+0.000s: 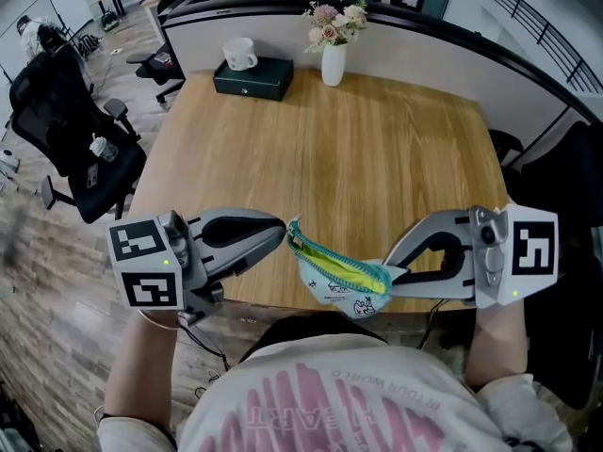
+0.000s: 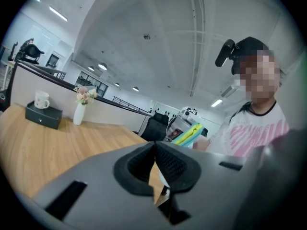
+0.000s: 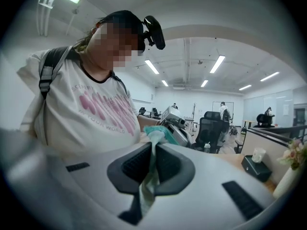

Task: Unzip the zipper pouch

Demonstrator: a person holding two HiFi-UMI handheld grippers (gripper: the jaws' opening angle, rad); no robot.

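Closest to the lens, white shirt [image 1: 330, 398] with pink print, filling the bottom of the head view. Just beyond it, pouch [image 1: 332, 276], lifted off the table [image 1: 330, 158] and strung between both tools over the near edge. White cloth with small dark drawings, yellow-green zipper [image 1: 330, 262] along the top, teal trim toward the right end. Slack in the middle, left end higher than right.

On the left tip, left gripper [image 1: 284, 235], jaws narrow and nipped together. In the left gripper view, pads [image 2: 139, 164] meeting, with a scrap of white and something small and dark caught low between them. Pull or cloth, cannot tell.

On the teal right end, right gripper [image 1: 393, 274], likewise clamped tight. In the right gripper view, a fold of pale green cloth squeezed between the pads and trailing out below.

Farther back on the table, black box [image 1: 252, 79] with white mug [image 1: 240, 54] on top. Near it, white vase [image 1: 333, 63] with pink flowers [image 1: 337, 19]. Left of the table, black chair [image 1: 71, 135].
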